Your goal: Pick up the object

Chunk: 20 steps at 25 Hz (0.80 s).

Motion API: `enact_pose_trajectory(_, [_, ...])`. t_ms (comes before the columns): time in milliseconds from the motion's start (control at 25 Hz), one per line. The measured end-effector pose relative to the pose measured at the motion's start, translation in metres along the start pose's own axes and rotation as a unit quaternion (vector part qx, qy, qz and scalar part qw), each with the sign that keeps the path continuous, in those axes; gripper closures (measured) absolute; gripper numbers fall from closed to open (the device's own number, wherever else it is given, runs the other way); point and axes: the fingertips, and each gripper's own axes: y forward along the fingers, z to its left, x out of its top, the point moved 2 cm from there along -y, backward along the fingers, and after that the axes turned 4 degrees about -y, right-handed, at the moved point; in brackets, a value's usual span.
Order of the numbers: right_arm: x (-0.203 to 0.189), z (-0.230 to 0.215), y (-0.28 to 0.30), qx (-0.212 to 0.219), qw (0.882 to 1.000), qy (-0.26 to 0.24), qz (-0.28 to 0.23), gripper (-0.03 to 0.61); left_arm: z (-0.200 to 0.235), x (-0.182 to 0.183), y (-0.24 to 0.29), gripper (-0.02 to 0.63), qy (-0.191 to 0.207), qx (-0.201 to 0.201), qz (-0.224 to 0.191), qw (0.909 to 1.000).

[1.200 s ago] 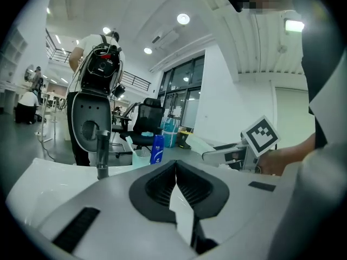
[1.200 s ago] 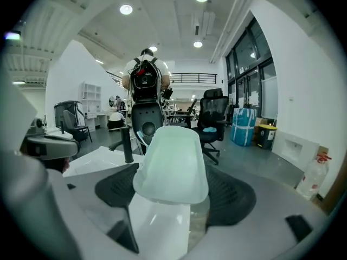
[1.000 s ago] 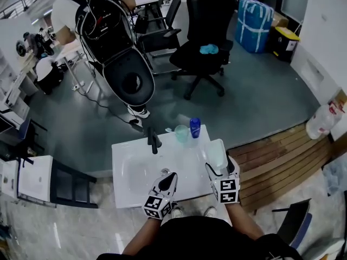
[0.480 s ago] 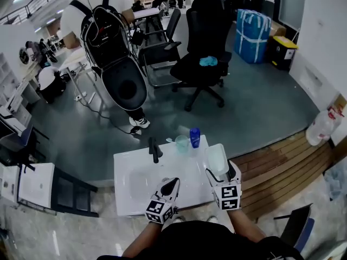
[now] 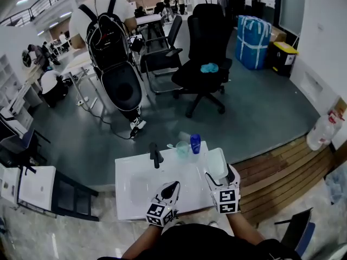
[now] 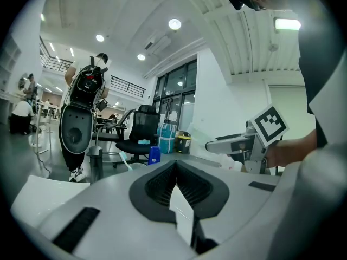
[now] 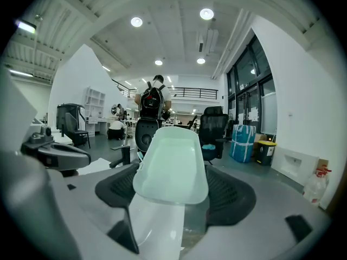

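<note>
Two grippers hover over the white washbasin (image 5: pixel 133 186). The right gripper (image 5: pixel 219 173) pinches the near end of a pale green dish (image 5: pixel 216 160), which juts toward 12 o'clock above the basin's 3 o'clock edge. The left gripper (image 5: pixel 171 187) has its jaws pressed together, empty. A blue bottle (image 5: pixel 195 143) stands at 1 o'clock.

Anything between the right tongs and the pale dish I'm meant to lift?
Nothing visible. The right tongs are already shut on the pale green dish at the right edge of the white sink; the cup and blue bottle stand apart, farther back.
</note>
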Motion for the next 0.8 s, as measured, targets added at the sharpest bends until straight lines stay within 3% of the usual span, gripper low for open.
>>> enact_pose_trajectory(800, [-0.0076,0.008,0.0039,0.003,1.0,-0.003,0.002,0.179,0.0043,-0.0102,-0.0079,0.594,-0.003,0.008,0.008,0.9999])
